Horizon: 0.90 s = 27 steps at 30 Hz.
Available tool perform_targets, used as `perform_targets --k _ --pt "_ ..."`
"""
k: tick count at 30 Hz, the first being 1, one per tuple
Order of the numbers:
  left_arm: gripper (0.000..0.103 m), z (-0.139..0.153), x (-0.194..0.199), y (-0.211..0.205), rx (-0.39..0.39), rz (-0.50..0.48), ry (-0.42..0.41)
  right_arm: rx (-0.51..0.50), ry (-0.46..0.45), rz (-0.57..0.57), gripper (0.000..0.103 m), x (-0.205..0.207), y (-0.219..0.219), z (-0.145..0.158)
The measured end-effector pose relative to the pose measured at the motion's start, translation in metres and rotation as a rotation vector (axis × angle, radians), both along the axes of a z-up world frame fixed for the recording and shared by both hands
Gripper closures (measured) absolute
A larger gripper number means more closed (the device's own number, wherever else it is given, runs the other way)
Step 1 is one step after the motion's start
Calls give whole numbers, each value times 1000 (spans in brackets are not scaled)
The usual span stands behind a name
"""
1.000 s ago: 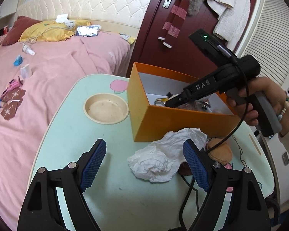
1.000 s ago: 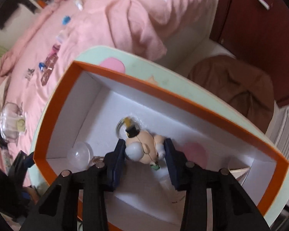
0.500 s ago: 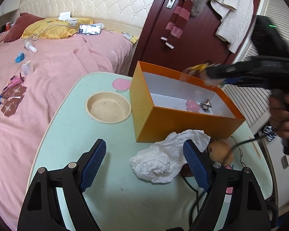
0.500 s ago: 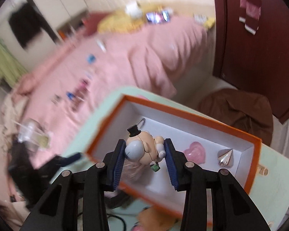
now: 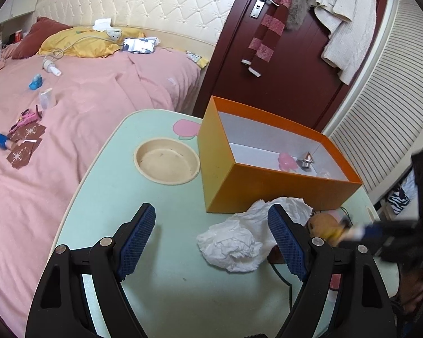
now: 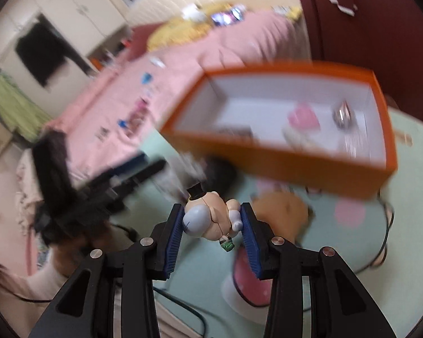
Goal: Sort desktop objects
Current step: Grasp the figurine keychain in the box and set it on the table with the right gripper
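the bed (image 5: pixel 93 107) with its pink cover fills the left of the left wrist view, small things scattered over it. beside it stands the pale green table (image 5: pixel 160 281), with a round beige dish (image 5: pixel 166 163) sunk into its top. an orange box (image 5: pixel 268 186) sits on the table just right of the dish, open at the top, white inside. in the box lie a pink heart (image 5: pixel 287 161) and a silver cone (image 5: pixel 306 160), close together near the far right end; the right wrist view, though blurred, shows the same two in there.

crumpled white paper (image 5: pixel 239 239) lies on the table against the front of the box. a brown plush (image 5: pixel 323 222) sits just right of the paper, partly behind the left gripper's finger. a dark cable (image 6: pixel 386 225) loops over the table at the right edge.

the left gripper (image 5: pixel 211 245) hangs above the table with its jaws wide apart and nothing between them; the paper lies below and past its right finger.

the right gripper (image 6: pixel 211 225) is over the table in front of the box, outside it, and its blue pads (image 6: pixel 173 233) are clamped on a small figurine (image 6: pixel 208 219): a pale round doll with a black top hat and a little green bit at its foot. the figurine is off the table, held in the air with the plush below and just behind it.
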State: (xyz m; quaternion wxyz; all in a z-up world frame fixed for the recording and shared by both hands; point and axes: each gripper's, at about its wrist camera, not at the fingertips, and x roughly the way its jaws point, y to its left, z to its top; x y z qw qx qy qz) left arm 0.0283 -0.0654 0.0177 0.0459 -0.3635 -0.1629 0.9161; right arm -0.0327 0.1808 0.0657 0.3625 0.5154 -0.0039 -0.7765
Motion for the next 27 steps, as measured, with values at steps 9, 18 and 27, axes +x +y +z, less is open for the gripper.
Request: perform_targets --k 9,18,27 --pt "21 -3 0 3 -27 -11 -15 96 99 10 63 13 -10 -22" --pt "21 13 -3 -2 -32 -49 5 -59 285 -132 44 11 32 12" --pt "21 80 -55 27 -151 -259 37 -50 274 -252 44 6 71 -8"
